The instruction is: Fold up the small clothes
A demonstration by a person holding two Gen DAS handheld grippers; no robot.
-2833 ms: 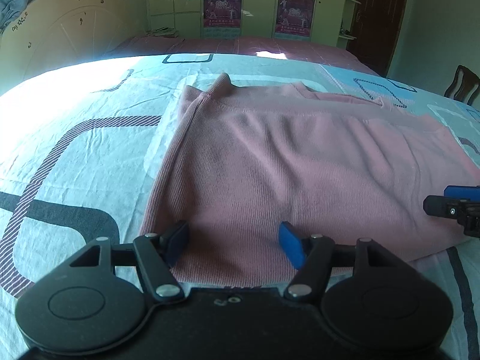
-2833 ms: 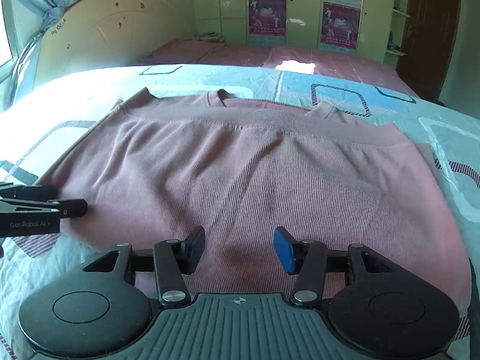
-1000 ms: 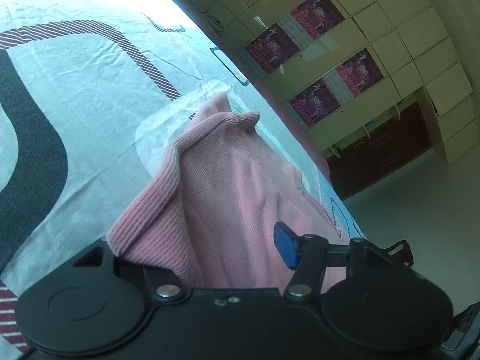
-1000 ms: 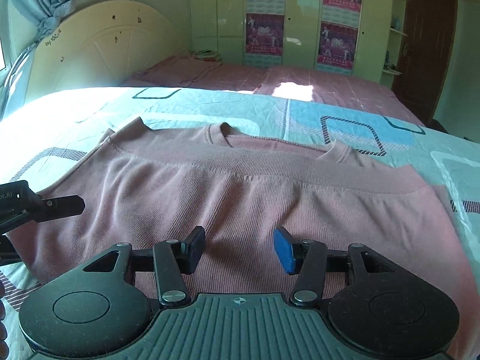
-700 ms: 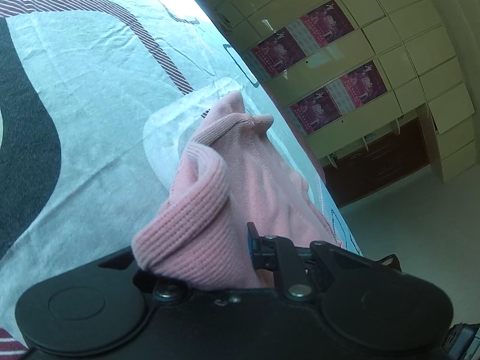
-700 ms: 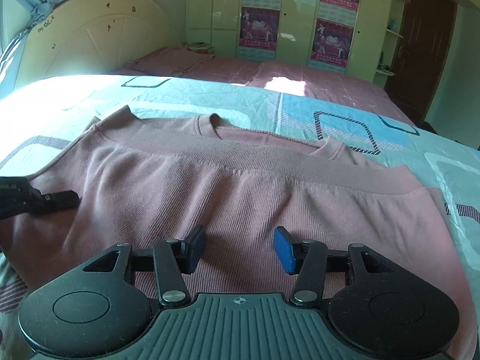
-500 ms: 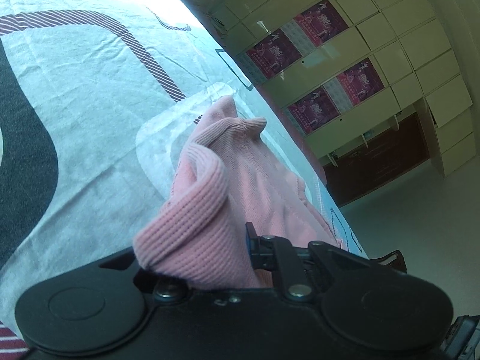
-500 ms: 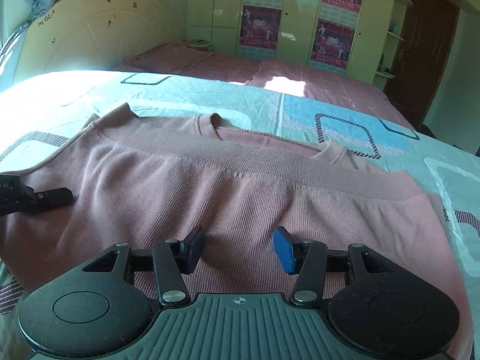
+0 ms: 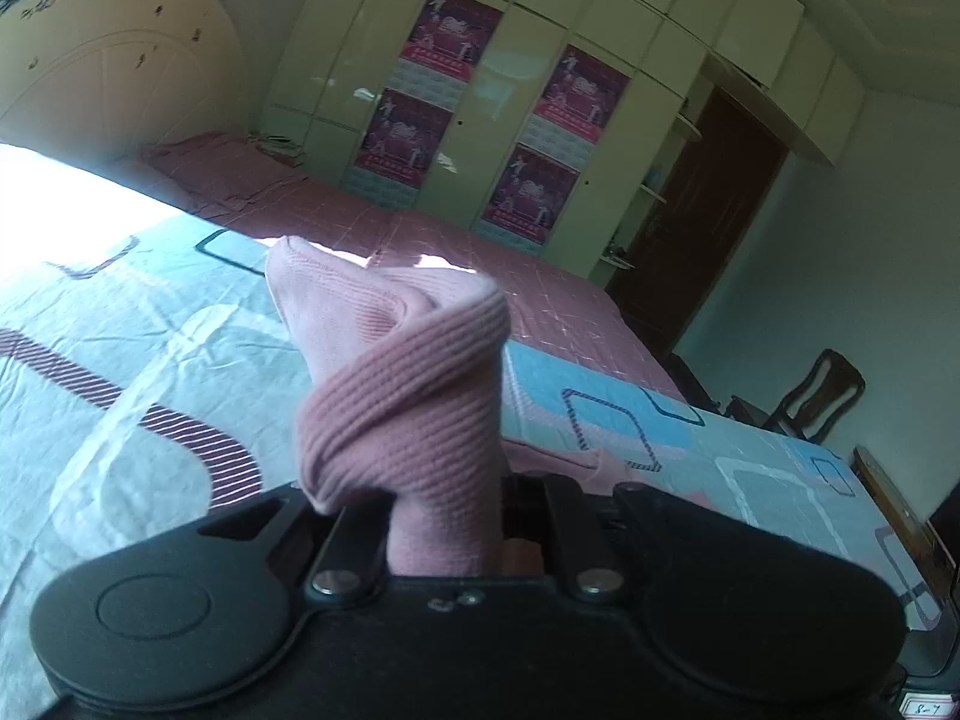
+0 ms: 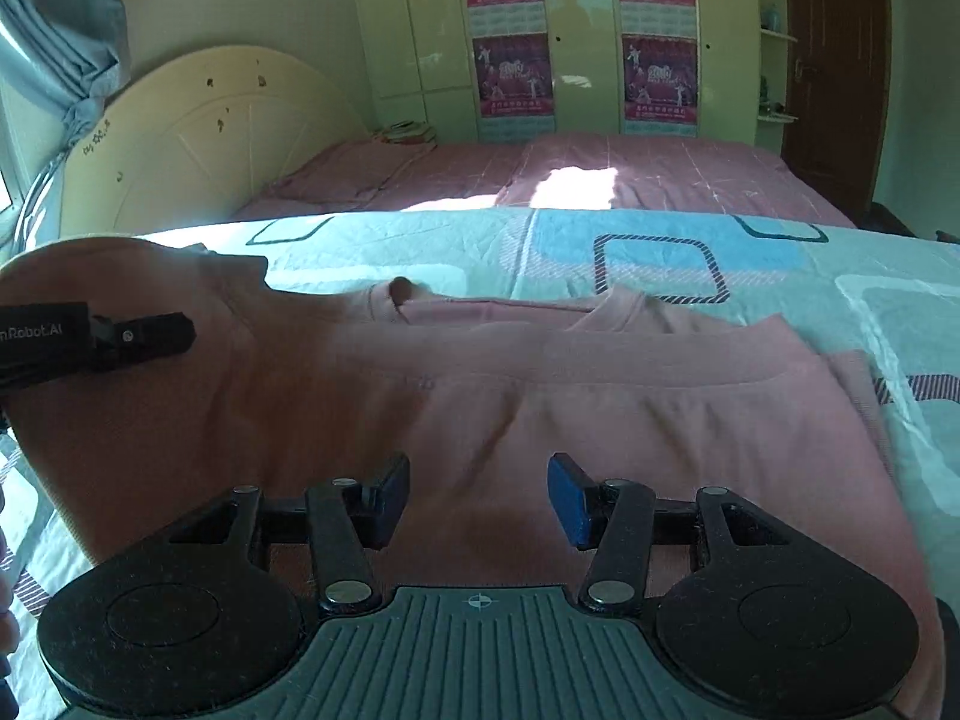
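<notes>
**Left edge of the sweater lifted, fold not yet laid**

The pink sweater (image 10: 600,420) lay spread on the bed (image 10: 780,264), its collar toward the far side and its body flat across the patterned sheet. It looked already doubled once, a hem band running across it just short of the collar, though the layers could not be told apart for certain. The sideways fold was only begun: the sweater's left edge was raised off the bed while its middle and right side lay flat. Left to do, by the look of it, were carrying that edge across the sweater, laying it down and smoothing the result.

The left gripper (image 9: 444,516) had just been closing, and it was clenched on a bunched roll of ribbed fabric at the sweater's left edge. In its own view the cloth stood up between the jaws and hid the fingertips; it pointed somewhat downward. From the right wrist camera it (image 10: 138,333) hung above the sweater's left side with the lifted cloth draped behind it.

The right gripper (image 10: 478,498) hovered over the near middle of the sweater, tilted down at it, fingers apart and grasping nothing.
</notes>
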